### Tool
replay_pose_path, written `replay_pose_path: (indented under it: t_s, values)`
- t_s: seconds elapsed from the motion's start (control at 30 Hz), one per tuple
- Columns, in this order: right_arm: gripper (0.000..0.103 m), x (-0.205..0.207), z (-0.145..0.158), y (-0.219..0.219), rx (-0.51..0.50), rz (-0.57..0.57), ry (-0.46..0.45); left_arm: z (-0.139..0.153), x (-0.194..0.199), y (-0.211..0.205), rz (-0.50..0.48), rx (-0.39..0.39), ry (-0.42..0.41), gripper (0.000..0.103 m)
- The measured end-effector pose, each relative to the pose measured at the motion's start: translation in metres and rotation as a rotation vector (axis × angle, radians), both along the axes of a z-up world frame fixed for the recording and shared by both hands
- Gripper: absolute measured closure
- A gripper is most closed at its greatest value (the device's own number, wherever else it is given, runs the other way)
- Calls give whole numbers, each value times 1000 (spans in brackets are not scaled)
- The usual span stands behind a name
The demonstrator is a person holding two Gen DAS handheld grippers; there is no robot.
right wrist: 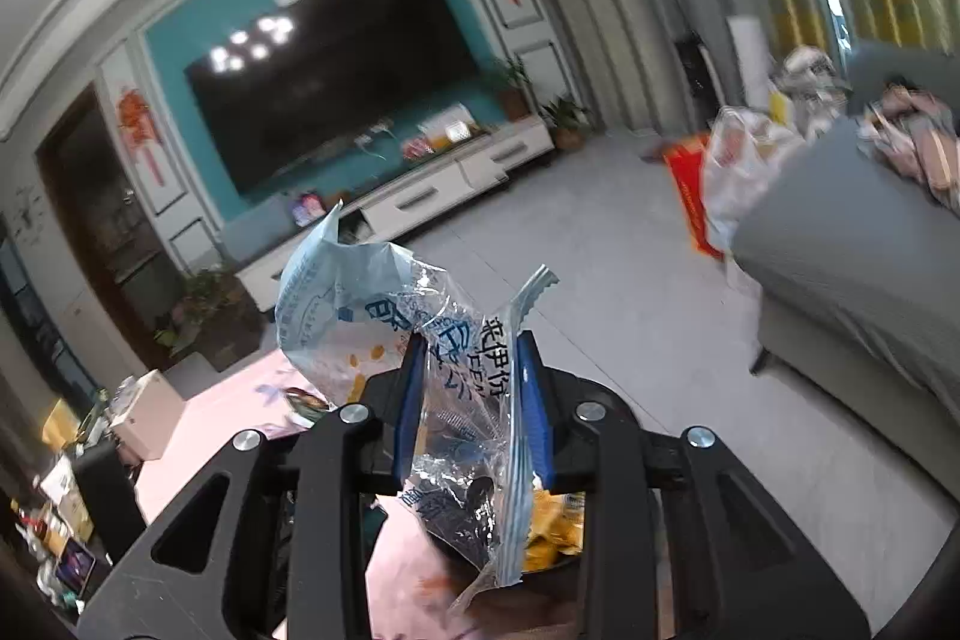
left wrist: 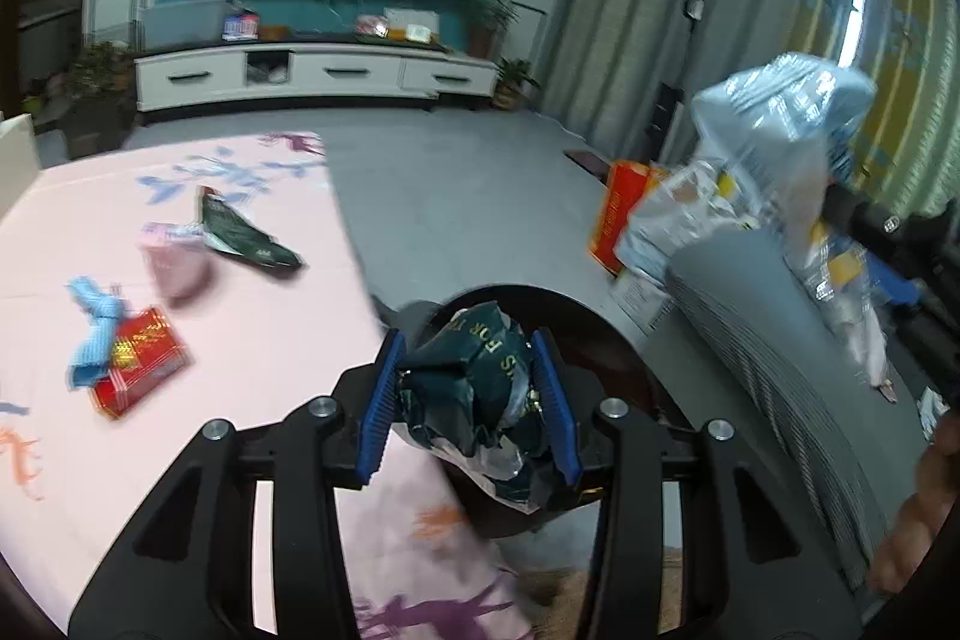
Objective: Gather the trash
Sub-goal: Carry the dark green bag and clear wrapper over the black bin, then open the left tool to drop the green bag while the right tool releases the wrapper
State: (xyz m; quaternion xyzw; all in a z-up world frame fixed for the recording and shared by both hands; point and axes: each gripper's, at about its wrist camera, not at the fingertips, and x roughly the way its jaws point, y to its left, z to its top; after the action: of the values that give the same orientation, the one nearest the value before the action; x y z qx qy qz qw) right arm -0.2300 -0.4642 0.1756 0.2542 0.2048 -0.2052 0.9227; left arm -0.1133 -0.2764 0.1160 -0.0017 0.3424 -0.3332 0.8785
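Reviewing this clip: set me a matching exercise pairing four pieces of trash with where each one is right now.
Things:
1. dark green wrapper
2. clear blue-printed bag
3. red packet
4. second dark green wrapper

Places:
A. lying on the pink tablecloth beside a light blue cloth
B. in the right gripper
C. lying flat farther back on the tablecloth
D. in the left gripper

Pairs: 1-D, 2-B, 3-A, 4-C

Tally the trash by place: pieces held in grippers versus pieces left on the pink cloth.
Held in grippers: 2 (dark green wrapper in the left gripper, clear blue bag in the right gripper)
On the pink cloth: 4 (green bag, pink packet, blue scrap, red pack)
Total: 6
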Motion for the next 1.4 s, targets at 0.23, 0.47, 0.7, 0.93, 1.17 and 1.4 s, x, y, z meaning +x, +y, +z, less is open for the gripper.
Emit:
replay_pose_path:
  t_s: [0.23,0.47,0.7,0.93,1.17,1.4]
  values:
    - [71,36,-58,-41,153,-39,152,-27,13,-43,-73,44,62,59]
    - [71,51,-87,-53,260,-29,251,-58,36,-55,-86,38,174,59]
    - [71,53,-92,-56,261,-63,293,-83,55,-67,-103,42,272,59]
    - [64,67,-97,-50,251,-48,351,-93,63,-74,-120,74,285,58]
    - [41,69,-95,-49,238,-62,342,-90,60,-66,-87,45,276,35]
    - [28,69,-89,-40,230,-63,321,-73,53,-46,-64,18,223,17]
